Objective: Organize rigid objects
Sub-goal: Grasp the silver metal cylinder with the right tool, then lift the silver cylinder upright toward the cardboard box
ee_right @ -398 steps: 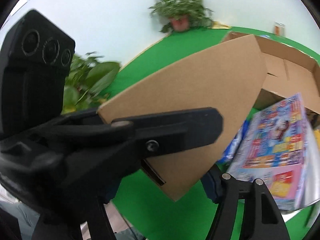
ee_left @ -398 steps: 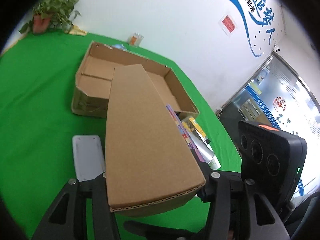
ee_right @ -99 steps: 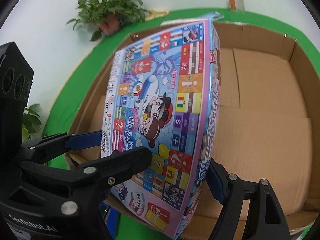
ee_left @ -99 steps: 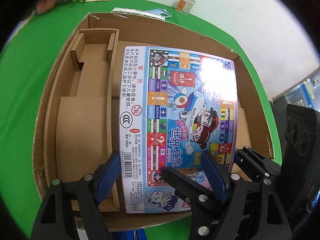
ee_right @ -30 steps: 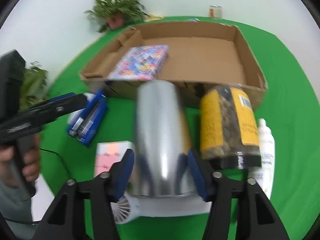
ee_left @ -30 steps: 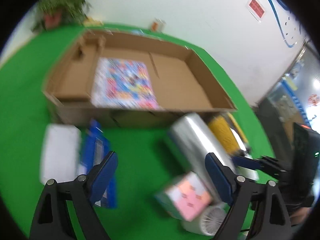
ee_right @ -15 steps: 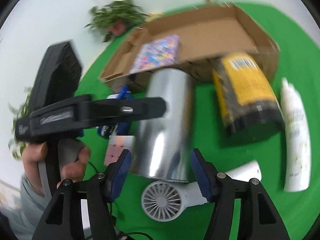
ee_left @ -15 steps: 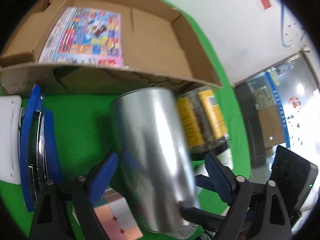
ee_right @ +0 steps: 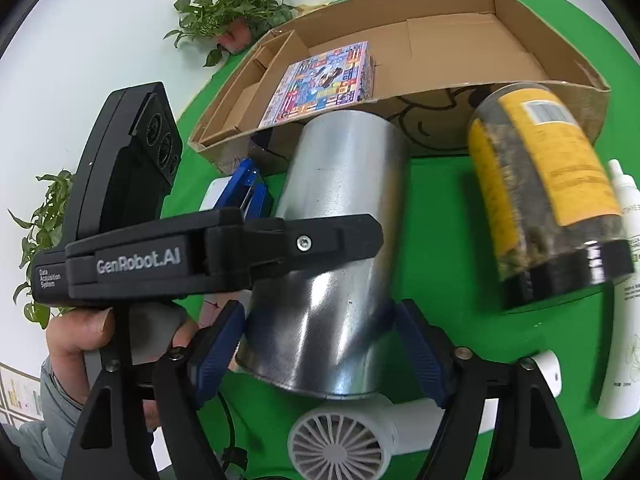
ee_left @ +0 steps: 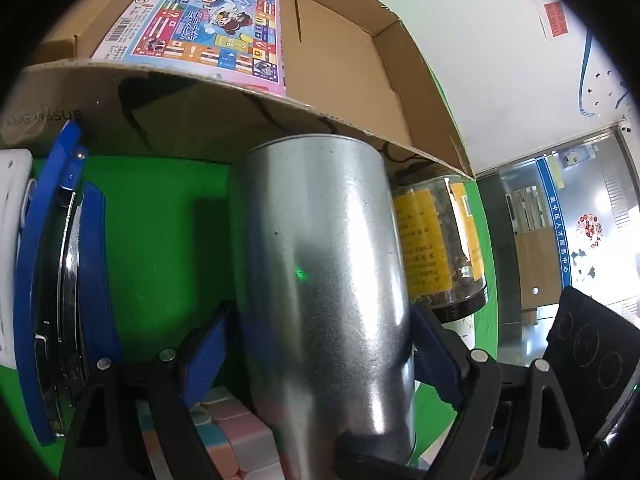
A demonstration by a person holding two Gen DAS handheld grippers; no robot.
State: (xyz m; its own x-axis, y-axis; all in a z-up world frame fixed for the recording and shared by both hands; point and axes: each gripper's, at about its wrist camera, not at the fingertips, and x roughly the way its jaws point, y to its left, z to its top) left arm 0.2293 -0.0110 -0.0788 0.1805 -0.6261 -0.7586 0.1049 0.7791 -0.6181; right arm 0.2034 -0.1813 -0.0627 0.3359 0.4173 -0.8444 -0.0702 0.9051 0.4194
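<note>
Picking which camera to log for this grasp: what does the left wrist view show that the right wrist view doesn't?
Left wrist only: pastel puzzle cube and a glass door.
Right wrist only: white hair dryer, white bottle, potted plant.
Both: metal can between both grippers' pads, yellow-labelled jar, board game box inside the cardboard box.

The big shiny silver metal can is tipped over a bit, leaning left, right in front of the shallow open cardboard box. A colourful flat board-game box lies flat inside, left of the middle. To the can's right there's a clear jar with a yellow label and black lid, tilted, lid end nearest.
</note>
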